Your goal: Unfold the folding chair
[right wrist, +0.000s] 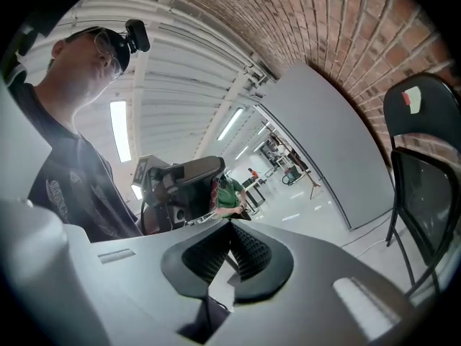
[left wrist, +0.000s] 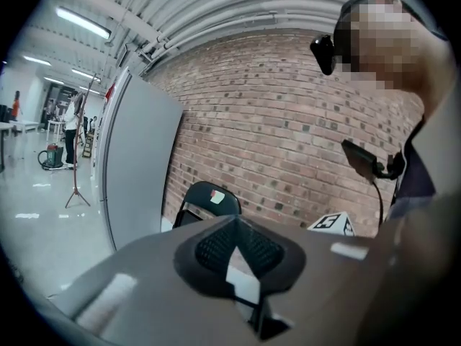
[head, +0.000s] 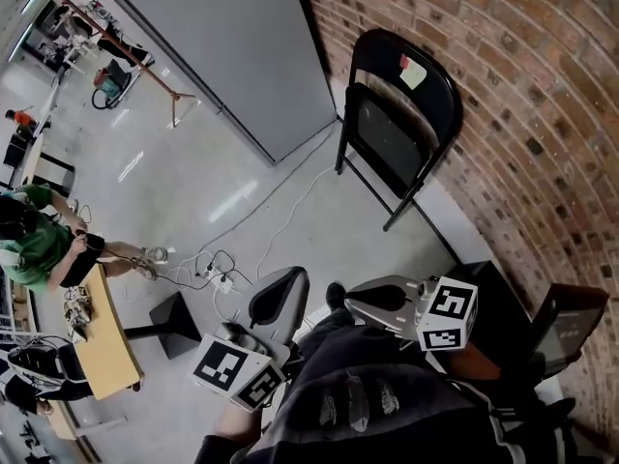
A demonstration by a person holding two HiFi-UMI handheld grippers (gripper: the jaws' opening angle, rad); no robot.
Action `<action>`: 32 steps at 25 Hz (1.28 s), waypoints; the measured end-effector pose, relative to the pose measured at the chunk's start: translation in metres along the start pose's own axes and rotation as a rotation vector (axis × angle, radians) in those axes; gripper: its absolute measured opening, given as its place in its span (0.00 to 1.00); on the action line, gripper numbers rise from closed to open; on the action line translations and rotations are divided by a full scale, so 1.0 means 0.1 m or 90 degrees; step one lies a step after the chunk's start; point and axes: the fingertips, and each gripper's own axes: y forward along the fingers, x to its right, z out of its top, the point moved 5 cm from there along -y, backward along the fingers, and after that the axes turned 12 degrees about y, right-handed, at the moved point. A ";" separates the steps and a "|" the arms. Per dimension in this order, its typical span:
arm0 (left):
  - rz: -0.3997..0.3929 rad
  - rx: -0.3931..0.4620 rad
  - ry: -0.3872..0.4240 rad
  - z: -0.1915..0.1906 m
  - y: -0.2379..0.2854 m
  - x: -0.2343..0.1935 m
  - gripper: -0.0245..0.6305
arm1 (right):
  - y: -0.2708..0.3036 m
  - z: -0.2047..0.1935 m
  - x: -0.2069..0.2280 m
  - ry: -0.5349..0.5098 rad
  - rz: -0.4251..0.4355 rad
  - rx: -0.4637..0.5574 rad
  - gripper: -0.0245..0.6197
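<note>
Head view: A red brick wall point(head: 522, 95) and a pale glossy floor point(head: 203, 182) bound the room I look down into, with a grey flat partition panel point(head: 232, 46) set near the wall. The black metal folding chair point(head: 401, 124) stands on the floor, folded flat and leaning against the brick, with a small red-and-pale tag on its backrest. The left gripper point(head: 288, 280) and the right gripper point(head: 356, 304) are held low in front of the person's dark shirt, well apart from the chair and touching nothing. A tangle of white cables point(head: 208, 269) lies on the floor. A person in a green shirt point(head: 34, 249) sits at a light wooden table point(head: 102, 341).

Left gripper view: I read the jaws as clenched together with nothing between them. The chair shows just above them against the brick, beside the partition.

Right gripper view: These jaws are likewise pressed together and hold nothing. The chair stands at the right edge, and the other gripper shows beyond the jaw tips.
</note>
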 end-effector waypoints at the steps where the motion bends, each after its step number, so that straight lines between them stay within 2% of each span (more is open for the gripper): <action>1: -0.003 0.008 0.001 0.02 -0.01 -0.05 0.04 | 0.05 0.02 0.00 -0.005 -0.006 0.000 0.04; 11: -0.014 0.073 -0.057 -0.10 -0.21 -0.89 0.04 | 0.82 0.21 -0.08 -0.115 -0.083 -0.092 0.04; 16: -0.043 0.090 -0.098 -0.25 -0.24 -1.33 0.04 | 1.21 0.25 0.03 -0.108 -0.148 -0.125 0.04; 23: -0.096 0.109 -0.192 -0.46 -0.16 -1.87 0.04 | 1.54 0.24 0.12 -0.111 -0.244 -0.178 0.04; 28: -0.112 0.119 -0.212 -0.48 -0.09 -2.00 0.04 | 1.66 0.38 0.19 -0.113 -0.269 -0.182 0.04; 32: -0.116 0.122 -0.203 -0.42 0.04 -2.07 0.04 | 1.74 0.50 0.26 -0.138 -0.279 -0.188 0.04</action>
